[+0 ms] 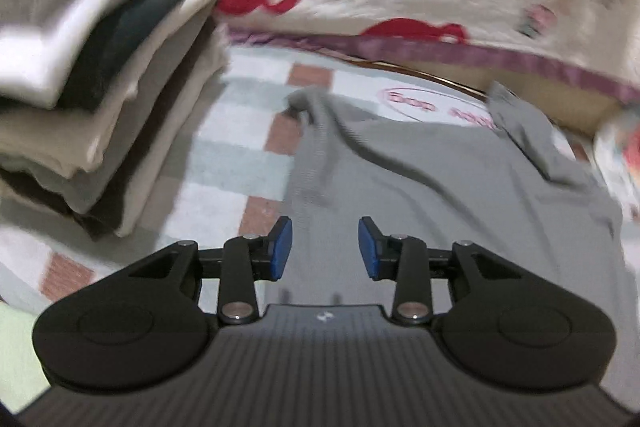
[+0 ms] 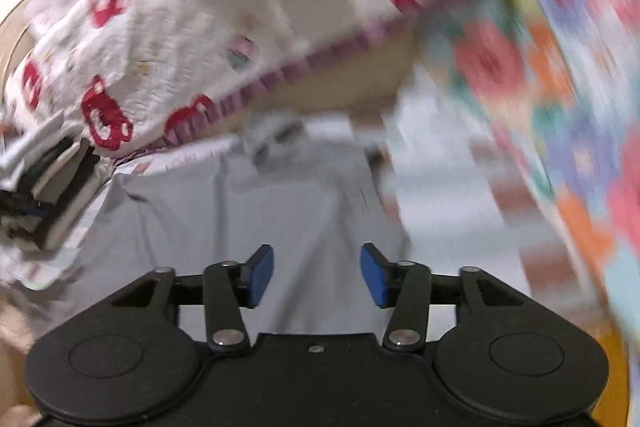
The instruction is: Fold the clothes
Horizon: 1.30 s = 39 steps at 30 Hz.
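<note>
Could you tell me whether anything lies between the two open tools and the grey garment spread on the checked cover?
Nothing visible does. The left tool and right tool both sit open directly over the grey garment. The stack of folded clothes stands off to the left side, clear of both tools.

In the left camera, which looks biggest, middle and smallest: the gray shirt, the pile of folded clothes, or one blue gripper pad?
1. Gray shirt
2. Pile of folded clothes, though nearness may enlarge it
3. Blue pad
</note>
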Tool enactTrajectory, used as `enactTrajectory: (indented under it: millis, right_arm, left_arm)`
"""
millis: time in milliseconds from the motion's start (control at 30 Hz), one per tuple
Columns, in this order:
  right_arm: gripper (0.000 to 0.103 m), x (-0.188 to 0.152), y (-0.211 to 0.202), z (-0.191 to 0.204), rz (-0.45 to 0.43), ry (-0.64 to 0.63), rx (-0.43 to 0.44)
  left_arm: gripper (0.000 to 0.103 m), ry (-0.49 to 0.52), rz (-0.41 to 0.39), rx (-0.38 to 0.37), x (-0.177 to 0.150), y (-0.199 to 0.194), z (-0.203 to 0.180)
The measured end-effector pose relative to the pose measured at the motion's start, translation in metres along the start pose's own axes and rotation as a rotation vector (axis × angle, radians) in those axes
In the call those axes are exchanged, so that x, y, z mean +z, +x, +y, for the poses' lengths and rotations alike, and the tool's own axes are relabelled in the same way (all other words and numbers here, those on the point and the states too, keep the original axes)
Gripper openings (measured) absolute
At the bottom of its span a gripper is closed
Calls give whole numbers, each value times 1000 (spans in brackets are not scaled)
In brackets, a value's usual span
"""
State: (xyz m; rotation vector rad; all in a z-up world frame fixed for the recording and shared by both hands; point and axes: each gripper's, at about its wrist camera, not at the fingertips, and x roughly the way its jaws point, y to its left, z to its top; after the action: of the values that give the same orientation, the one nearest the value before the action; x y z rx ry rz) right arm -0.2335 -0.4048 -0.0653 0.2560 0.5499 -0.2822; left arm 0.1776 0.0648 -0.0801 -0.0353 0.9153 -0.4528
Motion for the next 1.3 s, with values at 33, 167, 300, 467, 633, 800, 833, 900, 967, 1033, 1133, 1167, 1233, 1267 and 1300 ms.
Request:
enactTrajectory:
  millis: [33,167,300,467,633,800,833,900,967,1033,1133,1167,1233,1267,1300]
  right_arm:
    - [60,9,12,11,-33,-61,-3]
    - [66,59,65,52,-76,-228,27]
    - [67,114,129,86,-32,-322,96]
    - [66,159,213,101,185,-232,86]
    - [31,167,277,95,300,-70,65]
    - [35,166,340,89,385,69,32]
    - [38,164,347,87,377,78,30]
    - [43,159,361,81,363,94,25]
    - [55,155,375,76,348,111,20]
    - [63,151,389,71,334,128,15]
    - [66,144,410,63,312,153,7]
    - [67,142,417,60,305,162,4]
    - [55,138,431,55,290,178,-1]
    - [33,139,436,54,293,166,8]
    - [8,145,438,56,311,121,33]
  left_arm:
    - [35,-15,1,2,3,9,7]
    - [38,-8,-16,34,11,38,13]
    - [41,-36,-2,7,28,72,13]
    - [41,4,-15,0,48,102,-5]
    - [47,-34,-11,-5,63,133,-2]
    - [47,-85,-1,-14,70,161,19]
    - [47,-109,-4,-24,71,166,25]
    - [47,-155,-6,-39,73,176,34]
    - [47,-173,1,-55,76,184,39]
    - [47,-172,-7,-72,79,186,43]
    - [48,-191,-31,-108,79,187,53]
    - [48,-205,-40,-120,77,188,57]
    - [50,-233,-54,-142,73,188,64]
    - [50,-231,-55,-147,71,189,65]
    - [50,-226,-57,-152,70,189,67]
